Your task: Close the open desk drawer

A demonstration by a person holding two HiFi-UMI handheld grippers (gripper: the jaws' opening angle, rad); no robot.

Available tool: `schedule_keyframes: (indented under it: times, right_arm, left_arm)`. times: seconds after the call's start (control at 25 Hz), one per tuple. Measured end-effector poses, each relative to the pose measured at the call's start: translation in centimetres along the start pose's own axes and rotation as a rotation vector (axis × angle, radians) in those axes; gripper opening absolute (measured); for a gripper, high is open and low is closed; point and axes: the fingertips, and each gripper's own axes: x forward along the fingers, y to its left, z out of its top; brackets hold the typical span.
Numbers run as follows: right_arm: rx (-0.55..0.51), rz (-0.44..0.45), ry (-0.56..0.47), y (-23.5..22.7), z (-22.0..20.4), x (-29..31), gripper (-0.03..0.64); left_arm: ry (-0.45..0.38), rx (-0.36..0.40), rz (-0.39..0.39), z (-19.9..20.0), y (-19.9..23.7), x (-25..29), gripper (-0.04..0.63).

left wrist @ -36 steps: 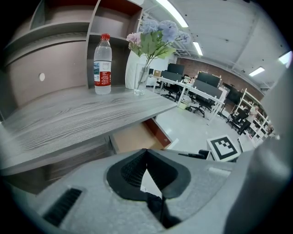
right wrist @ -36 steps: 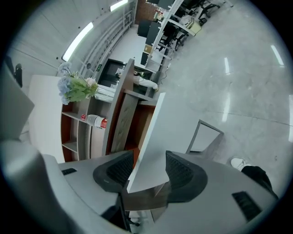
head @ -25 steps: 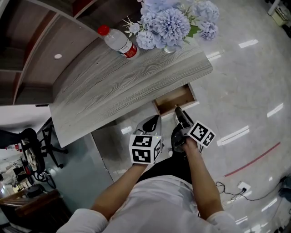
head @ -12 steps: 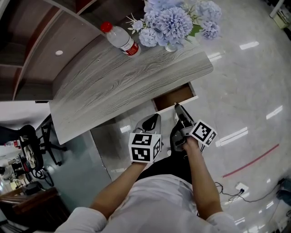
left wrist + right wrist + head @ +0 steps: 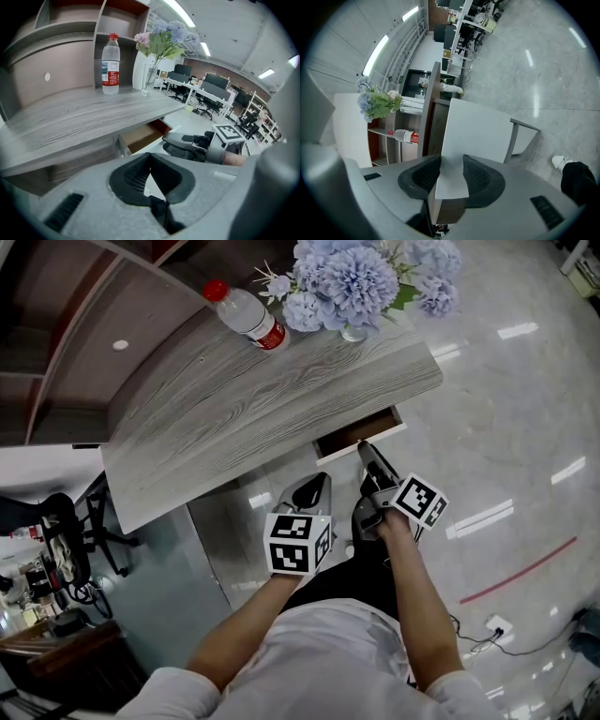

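The desk [image 5: 262, 399] has a grey wood-grain top, the drawer [image 5: 359, 432] is brown inside with a white front, the bottle [image 5: 246, 317] has a red cap and label, and the flowers [image 5: 356, 277] are pale blue.

Open-plan office — rows of desks [image 5: 196, 88], swivel chairs [image 5: 205, 111].

No print is legible, not even on the bottle [image 5: 246, 317]

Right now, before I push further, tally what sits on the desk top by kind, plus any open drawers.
plastic bottle: 1
vase of flowers: 1
open drawer: 1
Total: 3
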Motion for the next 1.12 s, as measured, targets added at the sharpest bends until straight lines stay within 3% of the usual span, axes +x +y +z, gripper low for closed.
schedule_keyframes:
  times: [1.12]
  right_arm:
    - [-0.035,0.054,0.055,1.2,2.0,6.4,0.163]
  left_arm:
    - [-0.011,-0.044,0.056,0.3,2.4,-0.6,0.005]
